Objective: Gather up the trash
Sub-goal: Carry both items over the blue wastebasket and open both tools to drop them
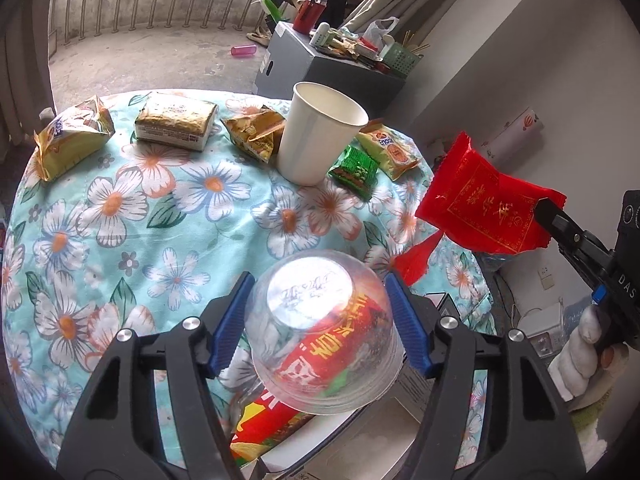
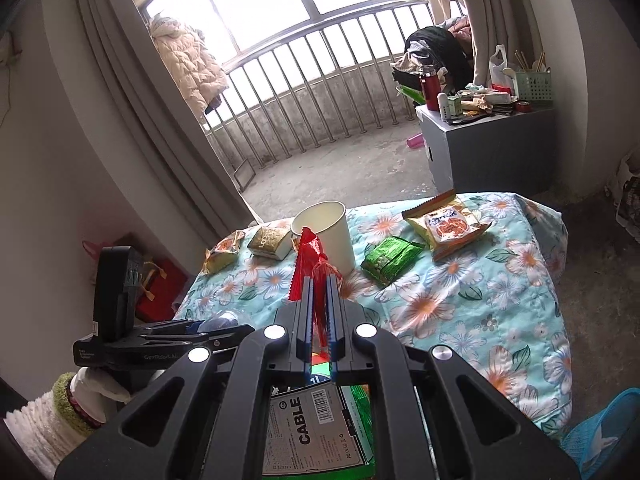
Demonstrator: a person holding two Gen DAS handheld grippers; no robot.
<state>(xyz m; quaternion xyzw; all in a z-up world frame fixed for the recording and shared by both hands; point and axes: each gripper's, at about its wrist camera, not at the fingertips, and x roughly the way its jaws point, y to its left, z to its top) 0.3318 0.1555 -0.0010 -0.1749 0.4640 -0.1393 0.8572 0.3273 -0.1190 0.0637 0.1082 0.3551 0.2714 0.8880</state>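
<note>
My left gripper (image 1: 319, 280) is shut on a clear plastic cup (image 1: 320, 320), its blue pads against the cup's sides. The cup is tipped with its base toward the camera, above red packaging at the table's near edge. In the left wrist view my right gripper (image 1: 542, 206) hangs at the right, shut on the corner of a red wrapper (image 1: 480, 208) held off the table. The right wrist view shows the same red wrapper (image 2: 310, 256) pinched between the closed fingers of the right gripper (image 2: 319, 280). The left gripper (image 2: 172, 332) is low on the left there.
A round table with a floral cloth (image 1: 140, 220) carries a white paper cup (image 1: 320, 132), a green packet (image 1: 354, 170) and several yellow and gold snack packets. A box marked CABLE (image 2: 308, 428) lies below my right gripper. A cluttered grey box (image 1: 320, 68) stands behind the table.
</note>
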